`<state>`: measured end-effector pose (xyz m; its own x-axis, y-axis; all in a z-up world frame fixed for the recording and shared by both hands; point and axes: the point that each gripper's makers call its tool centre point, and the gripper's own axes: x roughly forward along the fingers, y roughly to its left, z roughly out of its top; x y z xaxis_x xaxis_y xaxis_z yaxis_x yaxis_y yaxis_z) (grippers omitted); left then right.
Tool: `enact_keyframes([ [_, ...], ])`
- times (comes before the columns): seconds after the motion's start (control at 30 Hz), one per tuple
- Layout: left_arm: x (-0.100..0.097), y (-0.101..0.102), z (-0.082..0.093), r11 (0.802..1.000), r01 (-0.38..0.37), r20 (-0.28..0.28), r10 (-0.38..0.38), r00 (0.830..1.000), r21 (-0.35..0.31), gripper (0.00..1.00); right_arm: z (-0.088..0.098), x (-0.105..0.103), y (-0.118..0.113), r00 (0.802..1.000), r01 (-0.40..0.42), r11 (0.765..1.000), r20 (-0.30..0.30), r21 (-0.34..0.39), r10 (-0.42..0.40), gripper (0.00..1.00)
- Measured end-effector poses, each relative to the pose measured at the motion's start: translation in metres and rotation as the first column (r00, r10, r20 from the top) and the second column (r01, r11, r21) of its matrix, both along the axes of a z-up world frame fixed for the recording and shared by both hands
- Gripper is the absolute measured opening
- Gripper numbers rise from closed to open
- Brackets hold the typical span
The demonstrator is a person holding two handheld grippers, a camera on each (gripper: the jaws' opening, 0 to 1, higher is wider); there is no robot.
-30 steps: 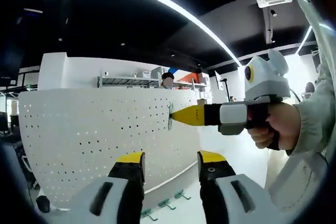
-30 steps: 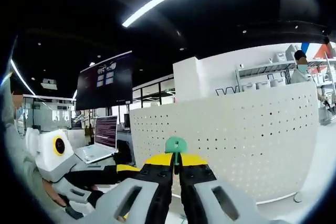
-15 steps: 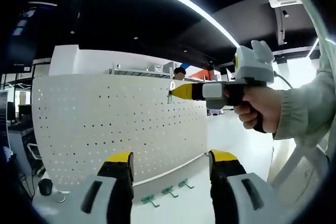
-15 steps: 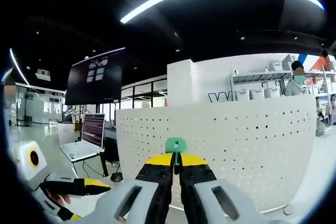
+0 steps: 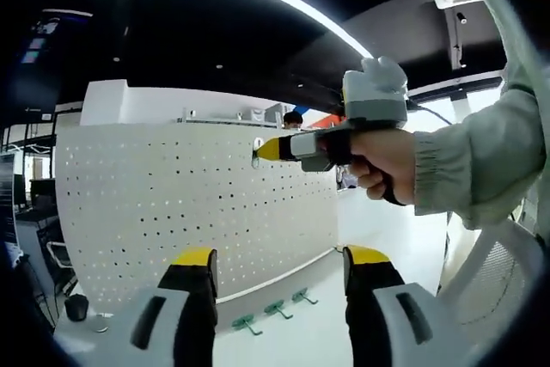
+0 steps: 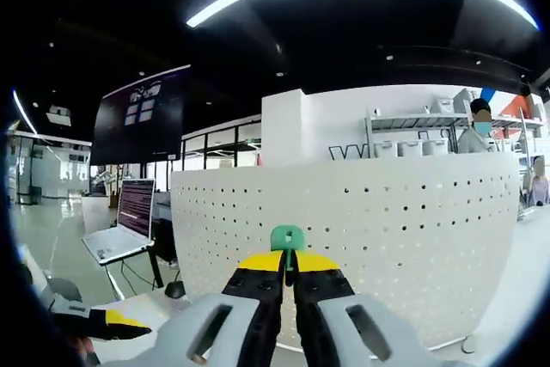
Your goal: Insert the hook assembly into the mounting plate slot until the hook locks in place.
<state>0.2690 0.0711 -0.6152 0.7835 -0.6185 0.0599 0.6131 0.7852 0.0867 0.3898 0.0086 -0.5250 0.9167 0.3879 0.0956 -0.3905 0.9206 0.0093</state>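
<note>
A white pegboard plate (image 5: 198, 204) stands upright on the table, dotted with small holes. In the left gripper view my right gripper (image 5: 258, 150) comes in from the right, held by a hand, with its yellow tips against the plate's upper right part. In the right gripper view the same plate (image 6: 404, 229) is seen, and my right gripper (image 6: 289, 253) is shut on a green hook (image 6: 288, 237) that sticks up between the tips. My left gripper (image 5: 277, 257) is open and holds nothing, standing back from the plate. Three green hooks (image 5: 273, 309) lie on the table at the plate's foot.
An open laptop (image 6: 120, 225) sits on a desk to the left in the right gripper view. Shelving (image 6: 421, 139) and a person stand behind the plate. The white table (image 5: 301, 341) runs in front of the plate. A sleeve (image 5: 481, 152) fills the right side.
My right gripper with the green hook has travelled left along the upper part of the plate. In the right gripper view the left gripper has slid down to the lower left corner.
</note>
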Motion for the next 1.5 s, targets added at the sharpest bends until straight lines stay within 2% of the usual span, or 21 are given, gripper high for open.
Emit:
enact_keyframes([
  [0.27,-0.005,-0.007,0.000,0.999,0.038,0.033,-0.040,0.999,0.039,0.61,0.009,0.022,0.002,1.000,0.030,0.999,0.008,0.011,-0.030,0.01],
  [0.5,-0.002,-0.004,-0.002,0.999,0.039,0.021,-0.039,0.999,0.023,0.62,0.018,0.039,0.004,0.998,0.061,0.997,0.012,0.038,-0.062,0.01],
  [1.23,-0.002,0.003,0.014,0.999,0.030,0.061,-0.029,0.998,-0.028,0.61,0.025,0.084,0.018,0.995,0.102,0.995,0.001,-0.004,-0.102,0.01],
  [1.5,-0.004,0.003,0.016,0.999,0.036,0.072,-0.033,0.997,-0.033,0.61,0.019,0.096,0.017,0.991,0.133,0.991,-0.015,-0.026,-0.133,0.01],
])
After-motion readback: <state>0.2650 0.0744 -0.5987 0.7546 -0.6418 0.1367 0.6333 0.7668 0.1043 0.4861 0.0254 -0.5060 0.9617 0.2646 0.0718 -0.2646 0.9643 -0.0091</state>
